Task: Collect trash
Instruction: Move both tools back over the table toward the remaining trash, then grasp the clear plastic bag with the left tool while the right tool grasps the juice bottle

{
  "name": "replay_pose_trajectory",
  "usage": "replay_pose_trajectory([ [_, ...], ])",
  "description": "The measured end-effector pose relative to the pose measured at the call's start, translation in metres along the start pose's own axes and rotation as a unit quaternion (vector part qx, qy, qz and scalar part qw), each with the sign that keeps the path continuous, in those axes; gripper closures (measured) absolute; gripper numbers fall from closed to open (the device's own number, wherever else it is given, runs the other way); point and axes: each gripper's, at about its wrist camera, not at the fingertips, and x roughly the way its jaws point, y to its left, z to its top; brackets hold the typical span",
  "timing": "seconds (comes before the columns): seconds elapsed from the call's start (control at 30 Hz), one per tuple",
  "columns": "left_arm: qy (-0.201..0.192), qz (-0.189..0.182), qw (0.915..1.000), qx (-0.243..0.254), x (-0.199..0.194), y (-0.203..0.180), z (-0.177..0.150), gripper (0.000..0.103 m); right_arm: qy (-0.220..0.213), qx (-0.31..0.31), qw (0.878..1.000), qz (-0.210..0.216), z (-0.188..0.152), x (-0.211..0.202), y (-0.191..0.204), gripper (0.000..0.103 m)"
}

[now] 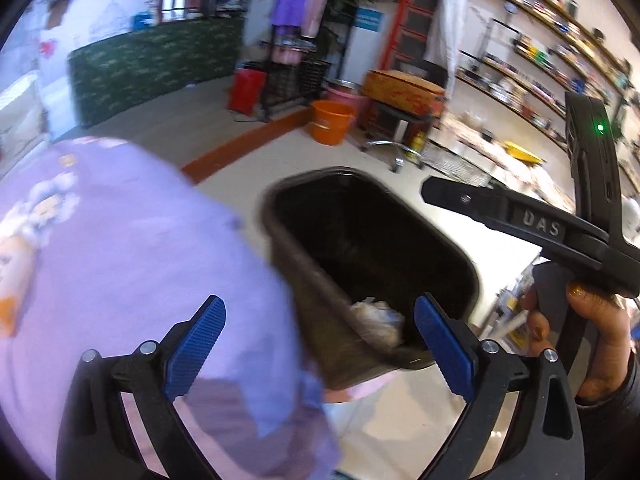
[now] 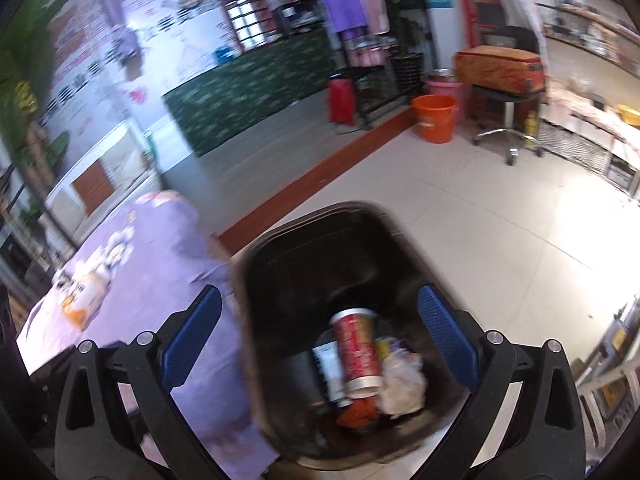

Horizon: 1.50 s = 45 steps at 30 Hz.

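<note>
**Both grippers spread over the bin**

The only writing that reads clearly is "DAS", raised on the black body of the right gripper [image 1: 536,224] as seen from the left wrist; a green light glows on the upright part behind it. Wall posters beyond the bin carry red characters too blurred to read, and the print on the red can [image 2: 357,354] cannot be made out.

The bin [image 2: 280,264] is black, open-topped, and stands on the pale tiled floor just beside the table's purple cloth [image 2: 168,264]. Inside it lie the trash items: the red can, tilted with its pale rim toward the bin's near wall, crumpled white paper [image 2: 404,384] touching the can's right side, a dark-and-white packet on the can's left, and an orange scrap below it. From the left wrist only the paper [image 1: 378,320] shows, low against the bin's [image 1: 304,264] near wall.

The left gripper [image 1: 320,344] points down at the bin's left edge, its blue pads [image 1: 198,344] wide apart with nothing between them, one pad over the cloth [image 1: 132,240], one over the bin. The right gripper [image 2: 320,340] points down into the bin, pads [image 2: 446,340] equally spread and empty. A hand [image 1: 596,340] with a dark sleeve and gold-painted nails wraps the right gripper's handle, to the right of the bin.
</note>
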Motion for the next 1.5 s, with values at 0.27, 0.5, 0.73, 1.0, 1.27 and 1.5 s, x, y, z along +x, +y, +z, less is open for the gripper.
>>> replay_pose_trajectory([
  [0.27,0.003,0.099,0.9936,-0.053,-0.033,0.079,-0.023,0.009,0.046,-0.054,0.994,0.083,-0.012,0.037,0.083,0.006],
  [0.5,-0.02,0.187,0.9758,-0.111,-0.075,0.152,-0.039,0.009,0.095,-0.107,0.979,0.149,-0.026,0.064,0.163,0.006],
  [0.73,-0.035,0.254,0.9542,-0.153,-0.112,0.216,-0.065,0.009,0.139,-0.164,0.954,0.208,-0.041,0.092,0.259,0.006],
  [1.0,-0.049,0.293,0.9352,-0.192,-0.133,0.29,-0.064,0.013,0.197,-0.143,0.935,0.259,-0.036,0.136,0.331,0.006],
  [1.27,-0.044,0.291,0.9353,-0.197,-0.123,0.349,-0.029,0.02,0.278,-0.082,0.921,0.261,-0.026,0.208,0.394,0.021],
  [1.5,-0.02,0.292,0.9408,-0.172,-0.088,0.376,0.009,0.023,0.338,-0.024,0.911,0.236,-0.039,0.26,0.409,0.028],
])
